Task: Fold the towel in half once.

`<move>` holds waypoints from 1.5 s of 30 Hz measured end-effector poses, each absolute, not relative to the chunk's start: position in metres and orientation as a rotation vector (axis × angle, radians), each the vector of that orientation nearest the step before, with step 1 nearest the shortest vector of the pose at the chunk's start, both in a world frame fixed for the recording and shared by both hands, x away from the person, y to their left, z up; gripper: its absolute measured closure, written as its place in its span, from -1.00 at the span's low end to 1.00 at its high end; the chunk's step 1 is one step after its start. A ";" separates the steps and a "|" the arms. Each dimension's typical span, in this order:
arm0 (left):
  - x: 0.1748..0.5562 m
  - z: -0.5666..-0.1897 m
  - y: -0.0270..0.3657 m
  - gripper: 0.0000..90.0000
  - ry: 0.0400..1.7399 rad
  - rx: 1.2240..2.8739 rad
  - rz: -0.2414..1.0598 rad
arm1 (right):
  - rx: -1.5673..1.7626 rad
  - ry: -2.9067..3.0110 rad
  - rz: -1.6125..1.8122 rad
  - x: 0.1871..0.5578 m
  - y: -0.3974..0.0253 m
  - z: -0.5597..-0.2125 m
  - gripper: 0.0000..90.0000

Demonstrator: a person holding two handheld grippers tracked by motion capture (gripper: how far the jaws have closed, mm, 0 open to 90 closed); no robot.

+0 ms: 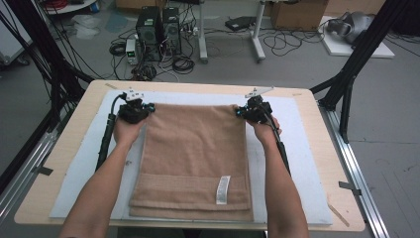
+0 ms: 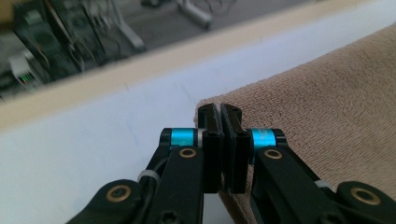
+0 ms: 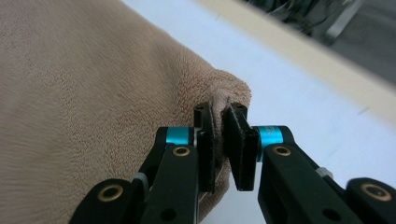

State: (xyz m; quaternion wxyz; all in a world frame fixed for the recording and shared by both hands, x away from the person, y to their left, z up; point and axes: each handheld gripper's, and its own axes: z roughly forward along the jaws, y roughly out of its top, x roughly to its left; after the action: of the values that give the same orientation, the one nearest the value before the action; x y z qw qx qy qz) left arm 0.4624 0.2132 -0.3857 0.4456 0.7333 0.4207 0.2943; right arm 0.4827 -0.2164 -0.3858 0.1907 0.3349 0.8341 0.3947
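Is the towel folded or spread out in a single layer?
Folded. The towel shows stacked edges along its near end, and each hand-held gripper, left and right, pinches a far corner.

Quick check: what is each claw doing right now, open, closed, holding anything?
Left claw: closed on the far left corner of the brown towel.
Right claw: closed, pinching the towel's far right corner.

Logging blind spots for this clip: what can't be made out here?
- Towel near edge: high view, cut off by the table front.
- White label print: too small.
- Left tool grip: left gripper view, the jaws hide any pinched cloth.
- Floor equipment: left gripper view, blurred.
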 end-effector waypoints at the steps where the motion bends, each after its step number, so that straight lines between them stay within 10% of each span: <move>1: 0.463 -0.381 0.213 0.94 1.031 1.806 0.755 | 0.948 2.322 1.126 0.484 -0.217 -0.379 0.84; 10: 0.463 -0.397 0.213 0.29 1.052 1.929 0.732 | 1.037 2.327 1.066 0.490 -0.218 -0.392 0.15; 18: 0.422 -0.408 0.231 0.15 1.021 1.962 0.583 | 0.941 2.433 1.131 0.452 -0.221 -0.375 -0.13; 32: 0.285 -0.426 0.229 -0.13 0.766 2.048 0.490 | 0.738 2.572 1.227 0.314 -0.230 -0.409 0.06; 36: 0.256 -0.437 0.231 -0.04 0.716 2.062 0.434 | 0.691 2.650 1.199 0.287 -0.230 -0.429 0.22; 40: 0.250 -0.449 0.226 0.67 0.617 2.149 0.339 | 0.671 2.676 1.194 0.278 -0.227 -0.443 0.49; 45: 0.251 -0.448 0.225 0.94 0.628 2.131 0.332 | 0.617 2.696 1.199 0.280 -0.225 -0.441 0.91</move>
State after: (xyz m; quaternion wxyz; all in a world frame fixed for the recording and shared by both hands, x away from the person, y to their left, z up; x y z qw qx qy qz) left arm 0.2512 0.2249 -0.4475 0.4326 0.8553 0.2522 0.1334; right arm 0.2798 -0.2254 -0.4406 0.0637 0.2041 0.8926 0.3970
